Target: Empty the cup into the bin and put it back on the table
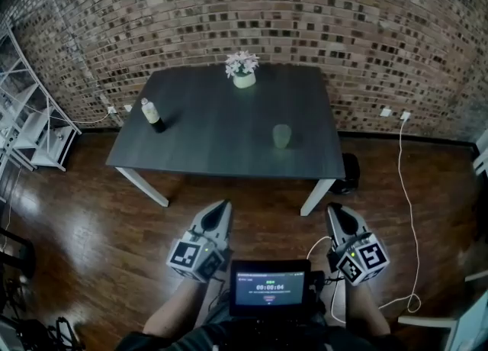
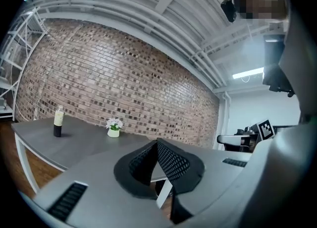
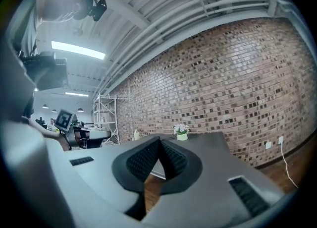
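Observation:
A pale green cup (image 1: 282, 136) stands upright on the right half of the dark table (image 1: 213, 128). A black bin (image 1: 349, 174) sits on the floor by the table's near right leg. My left gripper (image 1: 223, 206) and right gripper (image 1: 333, 210) are held low over the wooden floor, well short of the table, both pointing toward it. Each is shut with nothing between its jaws, as the left gripper view (image 2: 157, 145) and right gripper view (image 3: 159, 142) show. The cup does not show in either gripper view.
A bottle (image 1: 151, 114) stands at the table's left and a potted flower (image 1: 243, 69) at its far edge. A white rack (image 1: 30, 113) is on the left, a white cable (image 1: 408, 212) trails on the floor at right. A small screen (image 1: 270, 287) sits between the grippers.

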Demonstrator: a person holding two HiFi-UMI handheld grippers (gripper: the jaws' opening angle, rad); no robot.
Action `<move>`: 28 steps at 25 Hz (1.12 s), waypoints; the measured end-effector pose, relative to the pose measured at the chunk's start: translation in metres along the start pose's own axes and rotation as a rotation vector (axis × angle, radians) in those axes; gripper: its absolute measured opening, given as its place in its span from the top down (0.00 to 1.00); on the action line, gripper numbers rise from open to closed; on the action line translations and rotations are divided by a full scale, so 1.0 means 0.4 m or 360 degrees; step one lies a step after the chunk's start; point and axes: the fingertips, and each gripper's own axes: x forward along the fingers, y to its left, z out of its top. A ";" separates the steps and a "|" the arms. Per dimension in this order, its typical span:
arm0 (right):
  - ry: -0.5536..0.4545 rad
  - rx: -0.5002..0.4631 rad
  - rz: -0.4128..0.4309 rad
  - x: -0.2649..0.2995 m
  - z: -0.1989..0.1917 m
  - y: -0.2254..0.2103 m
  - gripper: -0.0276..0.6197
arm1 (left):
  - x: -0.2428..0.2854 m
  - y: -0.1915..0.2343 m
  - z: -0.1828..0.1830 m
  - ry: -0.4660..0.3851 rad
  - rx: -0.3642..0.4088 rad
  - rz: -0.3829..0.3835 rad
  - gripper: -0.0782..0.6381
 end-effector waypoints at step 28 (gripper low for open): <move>0.0234 0.0002 0.0443 0.564 -0.045 -0.392 0.61 | 0.550 0.234 -0.098 0.0102 0.0082 0.0280 0.90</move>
